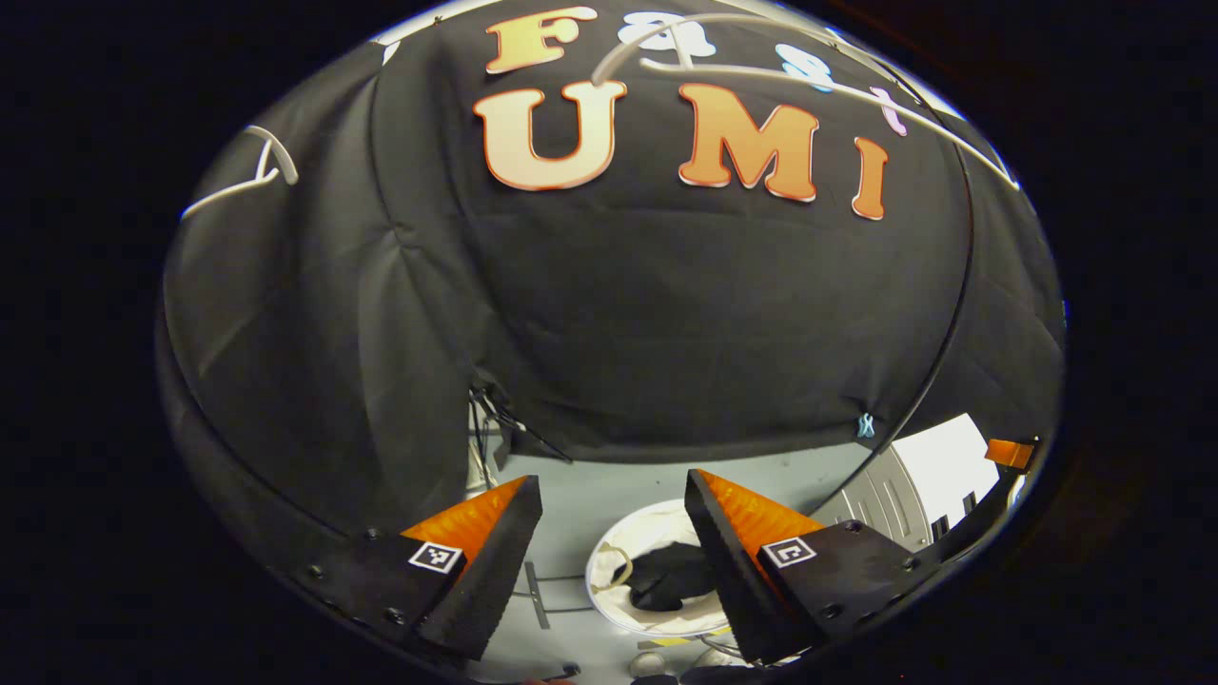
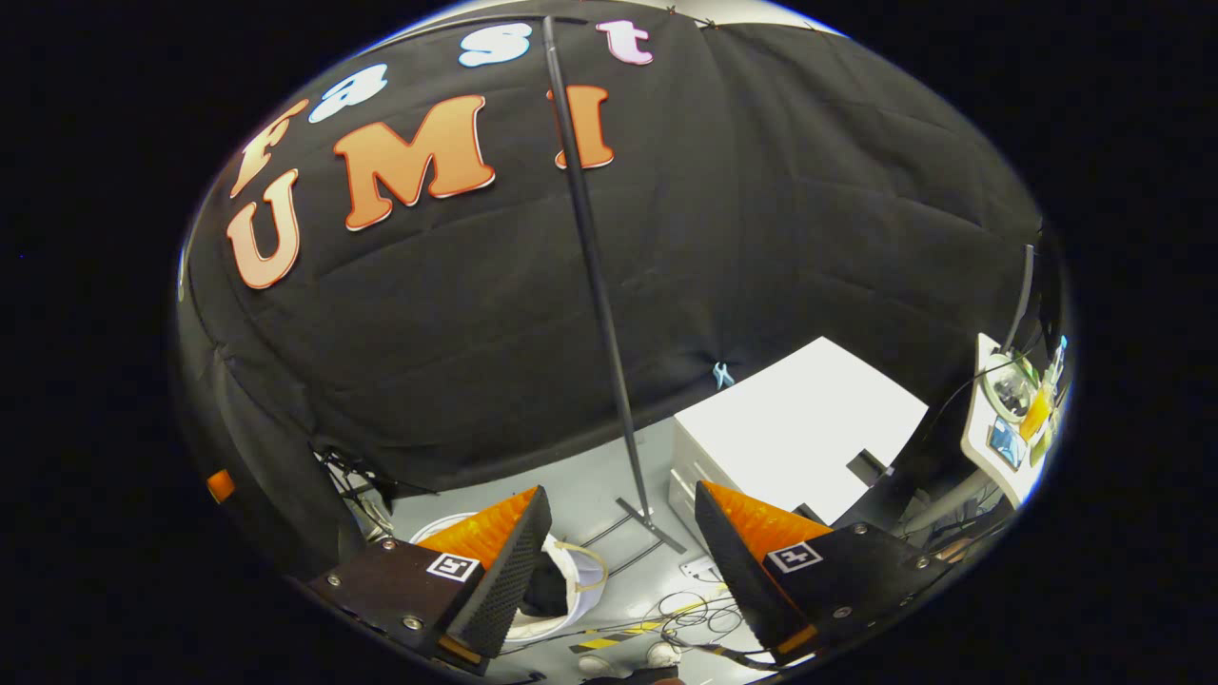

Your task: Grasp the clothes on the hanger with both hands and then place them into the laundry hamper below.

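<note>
Both claws are spread wide with nothing between the fingers, left claw [image 1: 614,533] and right claw [image 2: 623,542]. The dark clothes [image 1: 671,576] are down in the white laundry hamper [image 1: 609,557] on the grey floor [image 1: 590,495]. A bare white hanger [image 1: 742,71] hangs up top, and a white cabinet [image 2: 799,428] stands near the rack pole [image 2: 595,276].
</note>
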`<state>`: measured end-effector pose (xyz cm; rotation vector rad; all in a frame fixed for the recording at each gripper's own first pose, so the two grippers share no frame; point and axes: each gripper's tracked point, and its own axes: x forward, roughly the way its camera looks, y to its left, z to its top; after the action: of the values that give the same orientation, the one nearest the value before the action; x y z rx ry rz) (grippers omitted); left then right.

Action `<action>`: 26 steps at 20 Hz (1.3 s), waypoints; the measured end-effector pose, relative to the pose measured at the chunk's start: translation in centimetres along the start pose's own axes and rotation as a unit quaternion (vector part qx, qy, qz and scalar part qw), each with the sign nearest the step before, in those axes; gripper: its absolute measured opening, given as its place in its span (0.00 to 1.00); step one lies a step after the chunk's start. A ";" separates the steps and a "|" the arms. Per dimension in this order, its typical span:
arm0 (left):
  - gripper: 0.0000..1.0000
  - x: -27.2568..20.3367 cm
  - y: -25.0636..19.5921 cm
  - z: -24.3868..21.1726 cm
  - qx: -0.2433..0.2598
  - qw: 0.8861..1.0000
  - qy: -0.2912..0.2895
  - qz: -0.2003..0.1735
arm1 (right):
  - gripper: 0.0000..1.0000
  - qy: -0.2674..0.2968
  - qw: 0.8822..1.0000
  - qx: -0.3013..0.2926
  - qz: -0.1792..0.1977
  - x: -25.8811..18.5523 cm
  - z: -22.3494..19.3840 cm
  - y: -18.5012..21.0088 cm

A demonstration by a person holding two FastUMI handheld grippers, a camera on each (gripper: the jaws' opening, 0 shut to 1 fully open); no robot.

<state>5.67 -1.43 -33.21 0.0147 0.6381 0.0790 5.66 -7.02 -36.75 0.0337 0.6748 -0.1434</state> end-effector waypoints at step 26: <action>0.96 -31.2 -8.7 20.6 -0.042 0.949 -0.309 0.045 | 0.94 -0.266 0.954 -0.057 0.124 -22.1 25.7 -9.8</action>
<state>-6.47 -12.30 1.56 -0.0131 0.0041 0.1807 3.13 -16.04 -2.70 -0.0303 0.1356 0.1287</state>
